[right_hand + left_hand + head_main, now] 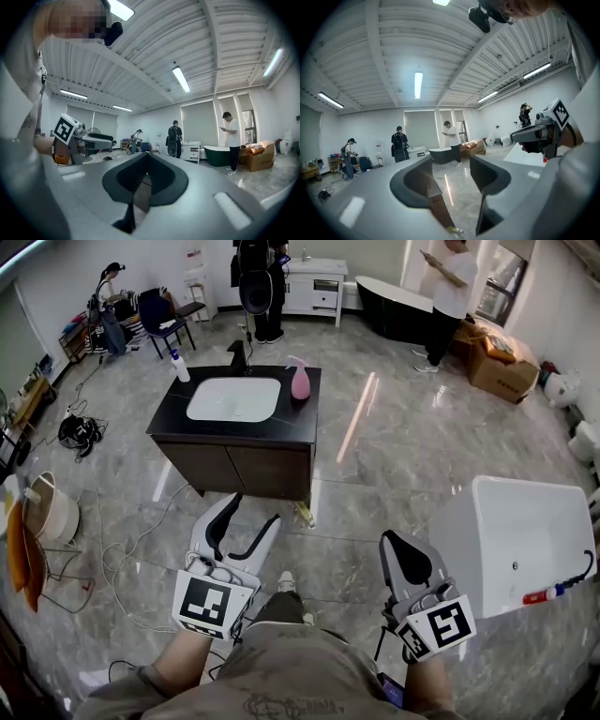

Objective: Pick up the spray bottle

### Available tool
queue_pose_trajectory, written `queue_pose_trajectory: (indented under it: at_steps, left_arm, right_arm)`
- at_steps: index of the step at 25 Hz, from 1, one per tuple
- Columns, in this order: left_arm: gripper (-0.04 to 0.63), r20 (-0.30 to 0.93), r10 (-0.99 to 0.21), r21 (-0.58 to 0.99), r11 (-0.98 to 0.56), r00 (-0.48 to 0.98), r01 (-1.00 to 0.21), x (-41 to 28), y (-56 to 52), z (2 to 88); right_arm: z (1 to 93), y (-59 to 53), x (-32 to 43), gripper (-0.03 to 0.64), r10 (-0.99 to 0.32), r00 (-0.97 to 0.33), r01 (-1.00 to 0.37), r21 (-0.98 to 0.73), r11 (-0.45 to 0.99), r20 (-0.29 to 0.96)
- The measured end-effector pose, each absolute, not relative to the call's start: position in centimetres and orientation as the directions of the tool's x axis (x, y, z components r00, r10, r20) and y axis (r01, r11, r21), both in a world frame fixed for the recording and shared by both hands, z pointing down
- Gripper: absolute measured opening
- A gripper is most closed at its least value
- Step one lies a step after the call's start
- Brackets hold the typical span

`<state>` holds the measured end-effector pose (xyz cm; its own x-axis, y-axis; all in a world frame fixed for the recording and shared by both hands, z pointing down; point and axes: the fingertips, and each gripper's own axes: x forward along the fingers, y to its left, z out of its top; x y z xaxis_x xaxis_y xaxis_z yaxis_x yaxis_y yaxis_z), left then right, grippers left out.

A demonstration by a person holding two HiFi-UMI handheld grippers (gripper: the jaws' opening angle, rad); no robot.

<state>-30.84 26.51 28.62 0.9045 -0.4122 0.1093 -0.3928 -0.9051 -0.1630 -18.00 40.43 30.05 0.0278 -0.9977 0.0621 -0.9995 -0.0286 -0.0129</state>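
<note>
The pink spray bottle [300,378] stands upright at the right rear of a black vanity top [298,420], beside a white sink basin [234,398]. Both grippers are held low near the person's body, well short of the vanity. My left gripper [246,521] is open with nothing between its fingers, and its jaws [450,180] point toward the room. My right gripper [405,557] is shut and empty, its pads [146,173] pressed together. The bottle does not show in either gripper view.
A white bottle with a blue cap [179,366] and a black faucet [238,354] stand on the vanity. A large white tub [525,531] sits close on the right. Cables [122,549] lie on the floor to the left. People stand at the back by a black bathtub [398,306].
</note>
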Motion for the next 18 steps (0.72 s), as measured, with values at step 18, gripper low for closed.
queue_pose_trajectory:
  at_steps: [18]
  left_arm:
    - [0.249,0.08,-0.43,-0.106,-0.901,0.9,-0.421,-24.0,17.0,29.9]
  right_arm:
    - [31.6,31.8,-11.2,0.028,-0.992,0.03,-1.0,0.006,-0.03,0.122]
